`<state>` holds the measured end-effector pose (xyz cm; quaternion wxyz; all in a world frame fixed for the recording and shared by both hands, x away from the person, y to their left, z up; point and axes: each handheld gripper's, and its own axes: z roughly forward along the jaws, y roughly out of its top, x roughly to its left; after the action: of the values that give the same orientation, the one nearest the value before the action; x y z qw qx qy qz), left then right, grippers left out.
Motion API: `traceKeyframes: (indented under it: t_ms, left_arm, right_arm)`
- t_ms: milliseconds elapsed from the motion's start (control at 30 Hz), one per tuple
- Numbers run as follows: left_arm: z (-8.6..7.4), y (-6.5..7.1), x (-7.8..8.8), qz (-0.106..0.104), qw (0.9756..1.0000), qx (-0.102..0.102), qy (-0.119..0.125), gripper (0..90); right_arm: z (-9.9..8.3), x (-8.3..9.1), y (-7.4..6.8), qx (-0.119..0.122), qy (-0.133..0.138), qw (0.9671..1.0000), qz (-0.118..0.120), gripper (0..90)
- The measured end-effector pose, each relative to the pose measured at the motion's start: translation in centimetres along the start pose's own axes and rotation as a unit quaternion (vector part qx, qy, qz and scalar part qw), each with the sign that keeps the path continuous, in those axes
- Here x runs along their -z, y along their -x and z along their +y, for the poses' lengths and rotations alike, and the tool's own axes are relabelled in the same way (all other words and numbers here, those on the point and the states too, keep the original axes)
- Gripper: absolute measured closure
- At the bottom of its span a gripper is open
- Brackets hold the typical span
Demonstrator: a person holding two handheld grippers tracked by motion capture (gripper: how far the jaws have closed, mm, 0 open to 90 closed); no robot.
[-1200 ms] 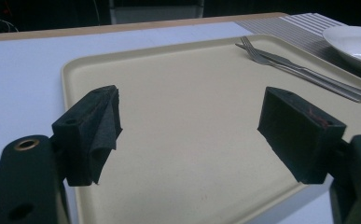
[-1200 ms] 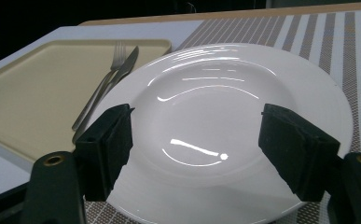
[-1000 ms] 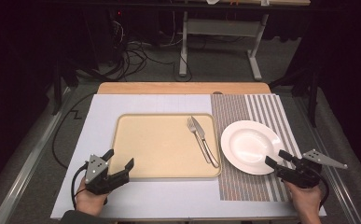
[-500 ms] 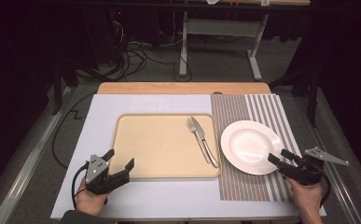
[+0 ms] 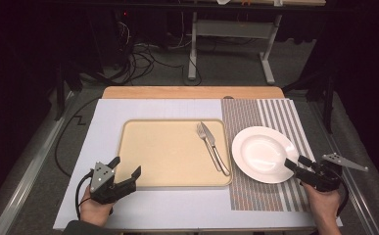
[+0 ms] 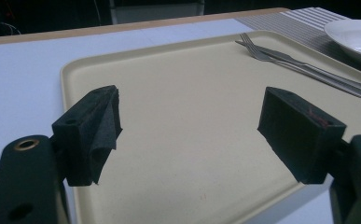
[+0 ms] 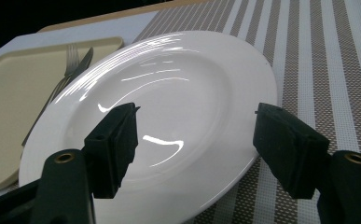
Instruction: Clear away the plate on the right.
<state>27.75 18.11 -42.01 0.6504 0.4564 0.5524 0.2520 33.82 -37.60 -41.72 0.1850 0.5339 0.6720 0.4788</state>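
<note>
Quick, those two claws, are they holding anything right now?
Left claw: open, empty, above the tray's near edge.
Right claw: open, empty, at the white plate's rim.

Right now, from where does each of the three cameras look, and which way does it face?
High view: above the person's side, facing forward and down on the table; both hands, left gripper and right gripper show.
Left gripper view: on the left gripper, facing along its open jaws over the tray.
Right gripper view: on the right gripper, facing along its open jaws over the plate.
Both gripper views share the fork and the knife.
</note>
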Motion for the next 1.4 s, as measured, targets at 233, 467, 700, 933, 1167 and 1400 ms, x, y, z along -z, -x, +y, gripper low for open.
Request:
traceKeyframes:
  t_ms: [233, 467, 700, 933, 1167, 1400]
  left_arm:
    - [-0.1, 0.1, -0.1, 0.0, 1.0, -0.003, -0.003, 22.0]
    - [-0.2, 0.1, -0.1, -0.001, 1.0, -0.004, -0.004, 22.0]
    - [-0.2, 0.2, -0.1, -0.002, 1.0, -0.005, -0.005, 22.0]
    - [-0.2, 0.2, -0.1, -0.002, 1.0, -0.004, -0.004, 22.0]
    - [-0.2, 0.2, -0.1, -0.001, 1.0, -0.005, -0.005, 22.0]
    - [-0.3, 0.1, -0.1, -0.002, 1.0, -0.006, -0.003, 22.0]
  right_arm:
    - [0.1, -0.4, 0.6, -0.019, -0.002, 0.9998, -0.006, 33.4]
    - [0.1, -0.8, 1.3, -0.042, -0.021, 0.9989, -0.004, 36.0]
    - [0.0, -1.1, 1.9, -0.074, -0.037, 0.9965, 0.004, 40.7]
    - [0.0, -1.9, 2.4, -0.105, -0.059, 0.9926, 0.022, 48.3]
    - [0.0, -2.4, 2.8, -0.129, -0.069, 0.9887, 0.03, 54.5]
    - [0.0, -2.9, 3.2, -0.141, -0.088, 0.9853, 0.041, 61.2]
